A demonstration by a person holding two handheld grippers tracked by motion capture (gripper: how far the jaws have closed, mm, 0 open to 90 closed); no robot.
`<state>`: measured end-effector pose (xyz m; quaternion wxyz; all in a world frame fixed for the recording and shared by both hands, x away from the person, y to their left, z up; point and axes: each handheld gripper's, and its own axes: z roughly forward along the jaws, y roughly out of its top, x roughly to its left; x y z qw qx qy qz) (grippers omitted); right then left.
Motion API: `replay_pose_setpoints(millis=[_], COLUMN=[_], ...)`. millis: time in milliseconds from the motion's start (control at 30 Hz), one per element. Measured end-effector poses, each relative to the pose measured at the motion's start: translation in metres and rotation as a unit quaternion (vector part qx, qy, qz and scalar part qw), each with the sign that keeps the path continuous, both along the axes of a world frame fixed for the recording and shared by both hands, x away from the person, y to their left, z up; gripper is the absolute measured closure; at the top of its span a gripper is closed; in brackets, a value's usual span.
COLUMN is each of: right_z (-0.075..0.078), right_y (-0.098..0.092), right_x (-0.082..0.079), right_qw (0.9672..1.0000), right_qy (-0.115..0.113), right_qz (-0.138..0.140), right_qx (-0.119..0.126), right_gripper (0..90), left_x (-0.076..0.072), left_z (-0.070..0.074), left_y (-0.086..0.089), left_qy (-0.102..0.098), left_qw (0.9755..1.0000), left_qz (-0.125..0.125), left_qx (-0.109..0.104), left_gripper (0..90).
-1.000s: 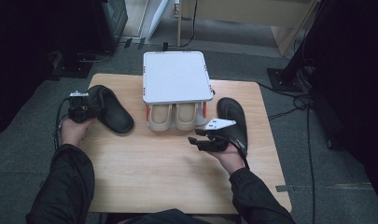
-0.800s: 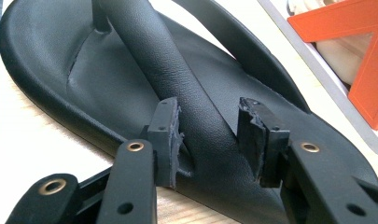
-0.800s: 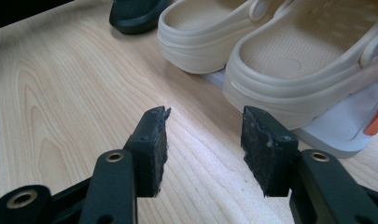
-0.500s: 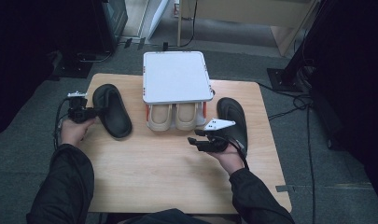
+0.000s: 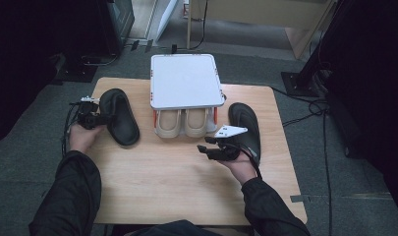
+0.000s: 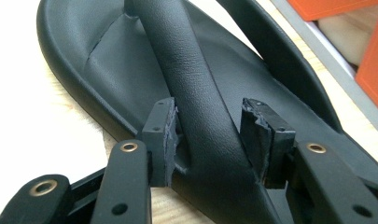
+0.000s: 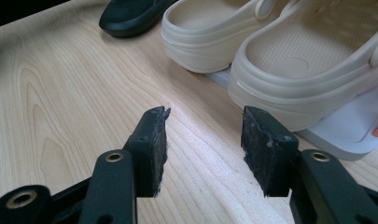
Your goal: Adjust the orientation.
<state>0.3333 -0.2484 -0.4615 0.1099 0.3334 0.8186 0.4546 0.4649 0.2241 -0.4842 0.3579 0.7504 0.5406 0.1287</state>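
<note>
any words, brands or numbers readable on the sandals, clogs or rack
None: no readable text.
Black sandal by the left gripper: plain strap and footbed, no brand showing.
Beige clogs: plain, no logo showing.
White rack: plain top, no label.
Right gripper: no markings.

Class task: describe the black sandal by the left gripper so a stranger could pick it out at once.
On the wooden table, find the white rack holding beige clogs. The sandal lies to its left, its strap between the left gripper pads; its twin lies right.
</note>
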Motion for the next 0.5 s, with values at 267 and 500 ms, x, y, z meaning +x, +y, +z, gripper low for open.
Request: replay_pose_setpoints(millis=[267,500], right_z=[-0.0006,-0.001], right_y=[0.0007,0.0003], right_x=[-0.0006,-0.0015], right_qw=[1.0,1.0], right_qy=[-0.002,0.001], right_qz=[0.001,-0.001], right_qx=[-0.001,-0.001], right_gripper=[51.1,51.0], left_x=[-0.0009,0.0028], left_z=[0.0006,0.0012], left_y=[-0.0023,-0.0066], left_qy=[0.0,0.001], left_qw=[0.9996,0.9994], left_qz=[-0.026,-0.032], left_qx=[-0.014,-0.016], left_gripper=[67.1,58.1])
